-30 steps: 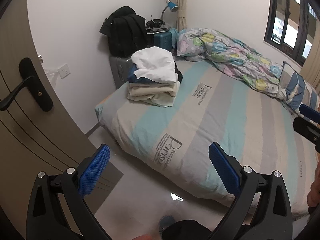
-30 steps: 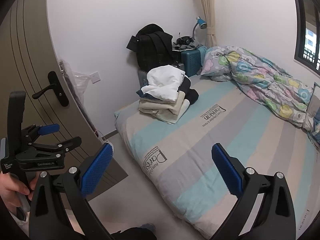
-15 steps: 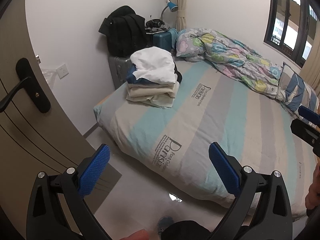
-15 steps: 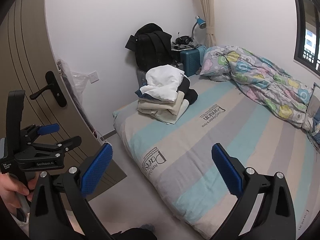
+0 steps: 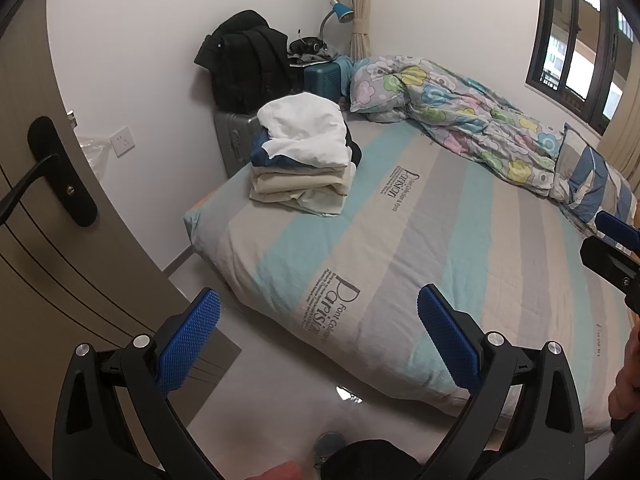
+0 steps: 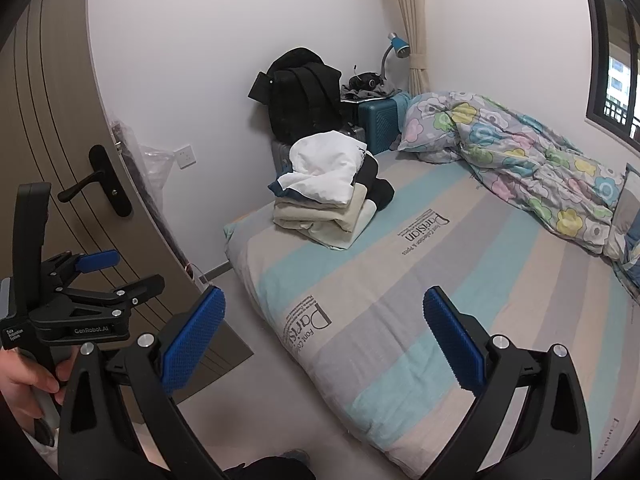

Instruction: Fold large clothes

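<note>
We hold both tools up off the bed (image 5: pixel 460 248), at its foot end, and neither touches anything. Left gripper (image 5: pixel 318 334): jaws spread wide, nothing between the blue pads (image 5: pixel 190 338). Right gripper (image 6: pixel 322 334): same, wide apart and empty. In the right wrist view the left gripper shows low at the left edge, gripped by the left hand (image 6: pixel 24 380), also clear of the bed.

Beyond the tools, the striped mattress cover lies bare across the middle of the bed. The pile of clothes (image 5: pixel 302 160) sits on the bed's far left corner: a loose white garment (image 5: pixel 306 132) on top, a dark blue piece under it, cream pieces folded beneath, something black behind. A flowered quilt (image 5: pixel 468 112) is bunched along the bed's far side, toward the window. A black backpack (image 5: pixel 244 68) rests on a suitcase just past that corner; the door (image 5: pixel 52 248) stands to the bed's left.

Step in hand, as we judge it: the approach; no garment picked up yet. Next move likely calls for reaching across to the pile, pinching the white garment by an edge with one or both grippers, and drawing it onto the bare middle of the bed to spread flat. Risk: dragging the lower pieces along.
</note>
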{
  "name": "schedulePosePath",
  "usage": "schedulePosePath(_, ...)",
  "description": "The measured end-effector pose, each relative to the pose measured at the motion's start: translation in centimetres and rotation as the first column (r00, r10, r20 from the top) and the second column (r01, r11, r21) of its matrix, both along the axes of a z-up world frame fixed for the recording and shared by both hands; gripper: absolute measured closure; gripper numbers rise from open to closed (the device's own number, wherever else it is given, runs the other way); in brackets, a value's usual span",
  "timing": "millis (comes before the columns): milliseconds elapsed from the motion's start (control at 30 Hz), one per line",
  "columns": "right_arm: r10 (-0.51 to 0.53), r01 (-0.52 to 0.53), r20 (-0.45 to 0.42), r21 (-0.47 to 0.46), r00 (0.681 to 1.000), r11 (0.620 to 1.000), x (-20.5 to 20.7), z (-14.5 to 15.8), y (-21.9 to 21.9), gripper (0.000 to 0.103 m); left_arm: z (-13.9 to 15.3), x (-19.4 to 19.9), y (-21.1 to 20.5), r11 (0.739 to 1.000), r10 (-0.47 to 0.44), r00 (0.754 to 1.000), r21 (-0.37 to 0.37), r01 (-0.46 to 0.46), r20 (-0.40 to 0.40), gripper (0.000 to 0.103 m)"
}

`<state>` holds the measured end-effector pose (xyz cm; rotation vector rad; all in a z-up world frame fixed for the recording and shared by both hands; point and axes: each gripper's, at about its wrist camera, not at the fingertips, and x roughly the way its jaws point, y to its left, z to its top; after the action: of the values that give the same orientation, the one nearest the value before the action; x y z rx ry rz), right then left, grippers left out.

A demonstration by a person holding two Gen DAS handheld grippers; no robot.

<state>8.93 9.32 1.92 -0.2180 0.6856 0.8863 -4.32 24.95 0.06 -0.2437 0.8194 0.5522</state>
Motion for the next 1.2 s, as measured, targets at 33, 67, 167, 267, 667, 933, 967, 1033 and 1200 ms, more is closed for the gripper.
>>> schedulePosePath(33, 0.002, -0.002, -0.003, 0.001, 1.0, 1.0, 0.0, 0.0, 0.0, 0.007, 0.0, 0.0, -0.1, 1.0, 0.0, 1.0, 0.003, 0.0, -0.001, 0.006)
schedulePosePath(67, 0.002, -0.002, -0.005, 0.0, 1.0, 1.0, 0.1, -0.1, 0.0, 0.007, 0.0, 0.1, 0.0, 1.0, 0.001, 1.0, 0.002, -0.001, -0.002, 0.006)
schedulePosePath(167, 0.0, 0.0, -0.003, -0.001, 1.0, 1.0, 0.0, 0.0, -0.2, 0.007, 0.0, 0.1, 0.0, 1.0, -0.002, 1.0, -0.009, 0.002, 0.001, 0.006)
schedulePosePath(267, 0.002, -0.002, -0.001, 0.001, 1.0, 1.0, 0.0, 0.0, -0.4, 0.007, 0.0, 0.1, -0.1, 1.0, -0.002, 1.0, -0.007, 0.002, 0.0, 0.006)
schedulePosePath(667, -0.004, 0.004, 0.0, 0.001, 1.0, 1.0, 0.1, 0.0, -0.2, 0.007, 0.1, 0.0, -0.1, 1.0, 0.002, 1.0, -0.011, -0.002, 0.007, 0.006)
schedulePosePath(933, -0.006, 0.006, 0.004, -0.002, 1.0, 1.0, 0.1, 0.0, -0.2, 0.007, 0.7, 0.3, -0.2, 0.998, 0.027, 0.999, 0.053, -0.028, 0.024, 0.006)
schedulePosePath(967, -0.007, 0.007, 0.006, -0.003, 1.0, 1.0, 0.1, 0.0, -0.2, 0.007, 0.7, 0.2, -0.1, 0.999, 0.029, 0.999, 0.039, -0.031, 0.034, 0.006)
schedulePosePath(1033, -0.008, 0.008, 0.006, -0.003, 1.0, 1.0, 0.1, 0.0, -0.1, 0.007, 1.0, 0.0, -0.2, 0.999, 0.033, 0.998, 0.033, -0.035, 0.062, 0.006)
schedulePosePath(1200, -0.01, 0.01, 0.007, -0.003, 1.0, 1.0, 0.1, 0.0, 0.0, 0.007, 1.4, 0.3, -1.0, 0.996, 0.008, 0.998, 0.092, -0.013, 0.056, 0.006)
